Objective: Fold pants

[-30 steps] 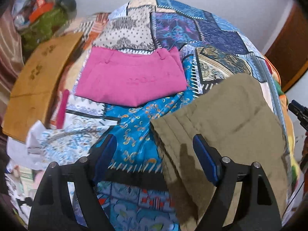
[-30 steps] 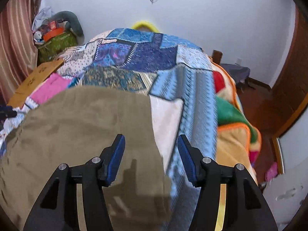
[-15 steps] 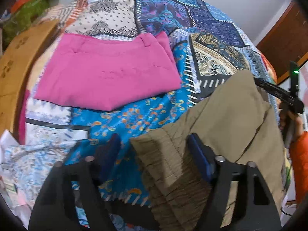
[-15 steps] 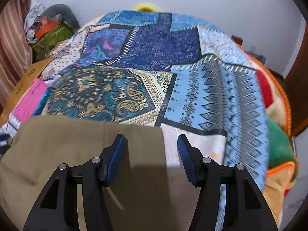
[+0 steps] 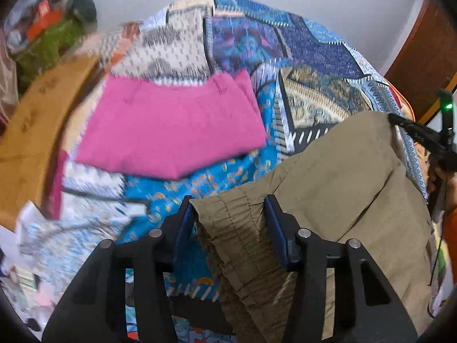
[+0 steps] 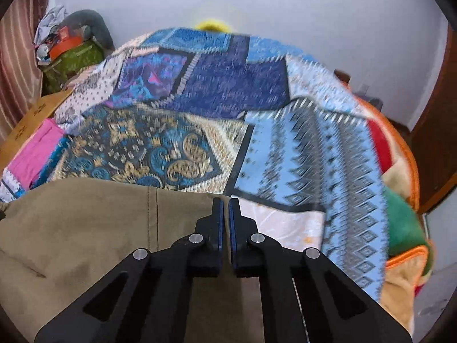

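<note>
Both grippers have closed in since the earlier frames: the right gripper [image 6: 225,203] now pinches the corner hem of the olive-khaki woven pants [image 5: 342,177], while the left gripper [image 5: 228,208], jaws just narrowing, straddles their gathered elastic waistband. Pants lie flat on the patchwork printed bedspread [image 6: 200,91], beside a folded magenta garment [image 5: 171,125].

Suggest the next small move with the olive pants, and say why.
Probably finish closing the left tongs on the gathered waistband: they have just been closing, with it between their pads. The right tongs look already pinched shut on the olive pants corner.
</note>
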{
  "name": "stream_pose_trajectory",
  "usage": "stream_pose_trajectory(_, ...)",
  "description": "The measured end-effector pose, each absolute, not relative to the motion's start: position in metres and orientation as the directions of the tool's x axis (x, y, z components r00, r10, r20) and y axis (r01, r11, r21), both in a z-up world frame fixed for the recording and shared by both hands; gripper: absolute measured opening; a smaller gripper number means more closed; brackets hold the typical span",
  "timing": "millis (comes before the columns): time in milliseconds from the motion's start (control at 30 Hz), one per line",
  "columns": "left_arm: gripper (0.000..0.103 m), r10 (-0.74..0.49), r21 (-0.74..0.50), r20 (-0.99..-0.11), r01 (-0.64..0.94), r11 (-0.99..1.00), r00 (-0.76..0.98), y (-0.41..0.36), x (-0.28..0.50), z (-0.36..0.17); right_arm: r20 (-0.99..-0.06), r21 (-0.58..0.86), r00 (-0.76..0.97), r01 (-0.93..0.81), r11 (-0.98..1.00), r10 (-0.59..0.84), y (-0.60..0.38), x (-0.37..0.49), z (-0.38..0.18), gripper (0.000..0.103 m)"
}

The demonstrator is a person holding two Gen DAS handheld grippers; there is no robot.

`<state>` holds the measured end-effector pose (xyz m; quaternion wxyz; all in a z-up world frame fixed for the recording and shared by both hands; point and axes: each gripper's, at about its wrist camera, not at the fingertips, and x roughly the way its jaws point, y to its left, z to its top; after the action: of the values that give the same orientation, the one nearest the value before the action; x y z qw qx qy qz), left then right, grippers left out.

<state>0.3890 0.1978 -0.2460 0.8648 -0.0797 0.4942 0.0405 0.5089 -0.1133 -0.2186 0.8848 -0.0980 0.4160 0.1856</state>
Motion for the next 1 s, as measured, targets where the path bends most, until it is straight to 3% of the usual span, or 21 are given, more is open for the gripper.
stream_pose_trajectory(467,0.049,0.076,0.009,-0.674,-0.094,0.995,0.735,0.175,0.376,-0.106,-0.57,-0.003,0.776,-0.328,0.945,0.268,-0.149,0.476,-0.073,0.003)
stream_pose_trajectory(767,0.049,0.072,0.049,-0.673,-0.053,0.997,0.736,0.157,0.316,-0.106,-0.533,0.071,0.759,-0.4,0.914,0.374,-0.188,0.387,-0.058,0.002)
stream_pose_trajectory(1000,0.049,0.022,0.03,-0.695,-0.001,1.0,0.718,0.151,0.256,-0.127,-0.581,0.076,0.712,-0.435,0.897,0.394,-0.203,0.317,-0.084,0.002)
